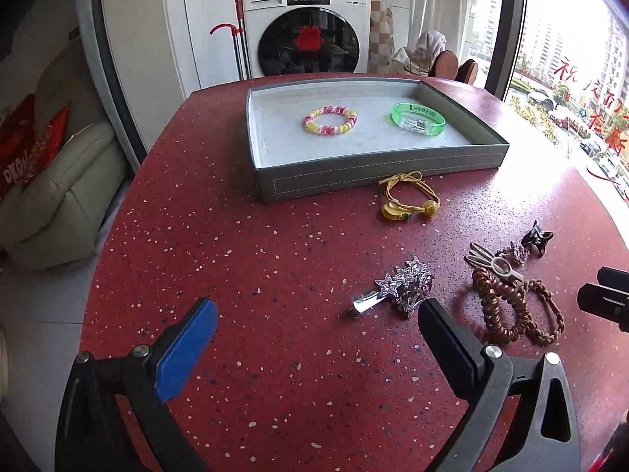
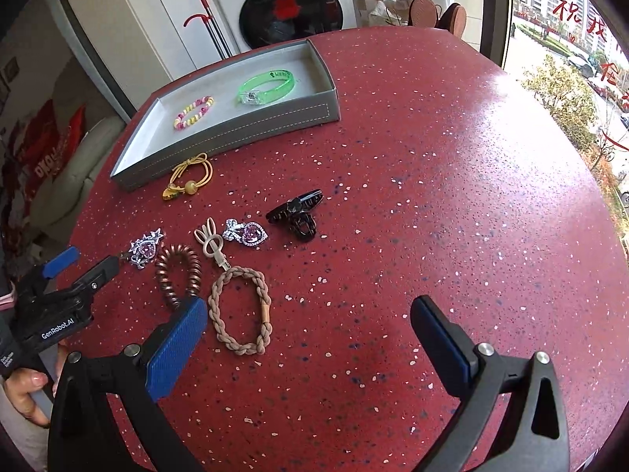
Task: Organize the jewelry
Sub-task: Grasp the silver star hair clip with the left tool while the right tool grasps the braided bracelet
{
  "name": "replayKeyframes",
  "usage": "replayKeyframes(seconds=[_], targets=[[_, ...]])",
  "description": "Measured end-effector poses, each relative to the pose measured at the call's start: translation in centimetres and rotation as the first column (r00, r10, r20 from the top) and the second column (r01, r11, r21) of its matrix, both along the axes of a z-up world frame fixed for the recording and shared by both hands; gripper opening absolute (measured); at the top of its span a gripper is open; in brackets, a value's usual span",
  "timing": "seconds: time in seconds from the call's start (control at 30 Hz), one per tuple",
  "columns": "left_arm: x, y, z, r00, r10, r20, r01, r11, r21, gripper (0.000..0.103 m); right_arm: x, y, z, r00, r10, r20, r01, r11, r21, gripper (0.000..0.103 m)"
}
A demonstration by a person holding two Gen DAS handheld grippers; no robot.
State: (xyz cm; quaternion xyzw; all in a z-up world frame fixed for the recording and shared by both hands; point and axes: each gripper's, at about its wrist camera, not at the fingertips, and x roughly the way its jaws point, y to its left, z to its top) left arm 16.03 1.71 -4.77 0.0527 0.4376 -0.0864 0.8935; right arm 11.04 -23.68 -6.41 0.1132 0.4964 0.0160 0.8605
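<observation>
A grey tray (image 1: 354, 175) (image 2: 236, 129) on the red table holds a pink-yellow bead bracelet (image 1: 330, 119) (image 2: 194, 113) and a green wristband (image 1: 418, 118) (image 2: 267, 85). On the table lie a yellow hair tie (image 1: 409, 198) (image 2: 190, 177), a star hair clip (image 1: 397, 289) (image 2: 144, 251), a copper spiral tie (image 1: 497, 306) (image 2: 177, 273), a braided tie (image 2: 240, 310), a bunny clip (image 2: 212, 242), a heart brooch (image 2: 245, 232) and a black claw clip (image 2: 297, 212). My left gripper (image 1: 318, 314) is open, just short of the star clip. My right gripper (image 2: 308, 314) is open and empty.
The red speckled table (image 2: 432, 157) ends in a round edge. A washing machine (image 1: 306, 27) stands behind it, a sofa (image 1: 59, 196) to the left, a window (image 1: 570, 78) to the right. The right gripper's tip shows in the left wrist view (image 1: 605, 295).
</observation>
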Motion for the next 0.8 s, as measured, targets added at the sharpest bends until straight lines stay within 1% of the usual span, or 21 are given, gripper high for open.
replayKeyframes(seconds=[0.13,0.2,0.23,0.3,0.33,0.47,0.57,0.6,0.67,0.7,0.77,0.8], targets=[[0.6,0.5,-0.4,1.0,0.005,-0.008,-0.004,1.0,0.01,0.103,0.0,0.3,-0.4,1.0,0.003,-0.008,-0.003,1.0,-0.013,0.1],[0.9,0.7,-0.7,1.0,0.001,-0.01,-0.001,1.0,0.028,0.103,0.2,0.7,-0.8,1.0,0.009,-0.014,-0.01,0.999,-0.031,0.093],[1.0,0.6,-0.9,1.0,-0.007,-0.013,0.008,0.999,0.037,0.103,0.3,0.9,-1.0,1.0,0.013,-0.019,-0.014,0.999,-0.041,0.091],[1.3,0.3,-1.2,0.999,-0.032,-0.017,0.032,0.998,0.057,0.103,0.6,1.5,-1.5,0.999,0.026,-0.032,-0.027,0.998,-0.054,0.083],[1.4,0.1,-1.3,0.999,-0.044,-0.017,0.045,0.997,0.067,0.103,0.6,1.8,-1.6,0.999,0.033,-0.036,-0.035,0.997,-0.062,0.081],[1.8,-0.8,-1.8,0.997,-0.077,-0.017,0.079,0.992,0.097,0.103,0.6,3.4,-1.8,0.998,0.064,-0.025,-0.068,0.986,-0.154,0.073],[2.1,-1.3,-1.9,0.996,-0.091,-0.02,0.093,0.991,0.1,0.103,0.6,4.2,-1.9,0.996,0.084,-0.024,-0.087,0.973,-0.211,0.066],[2.1,-1.5,-1.8,0.995,-0.097,-0.017,0.099,0.99,0.1,0.103,0.6,4.2,-1.8,0.996,0.092,-0.02,-0.094,0.972,-0.213,0.063],[2.2,-1.9,-1.6,0.994,-0.111,-0.018,0.112,0.989,0.099,0.103,0.6,4.3,-1.7,0.995,0.1,-0.021,-0.102,0.972,-0.213,0.06],[2.2,-2.1,-1.6,0.993,-0.116,-0.018,0.118,0.988,0.105,0.103,0.6,4.4,-1.7,0.994,0.106,-0.021,-0.108,0.971,-0.212,0.057],[2.1,-2.5,-1.4,0.99,-0.138,-0.011,0.138,0.985,0.108,0.093,0.5,4.6,-1.7,0.993,0.12,-0.022,-0.122,0.97,-0.212,0.052],[2.0,-2.8,-1.3,0.989,-0.149,-0.01,0.149,0.983,0.111,0.092,0.5,4.7,-1.6,0.992,0.127,-0.022,-0.129,0.969,-0.212,0.048]])
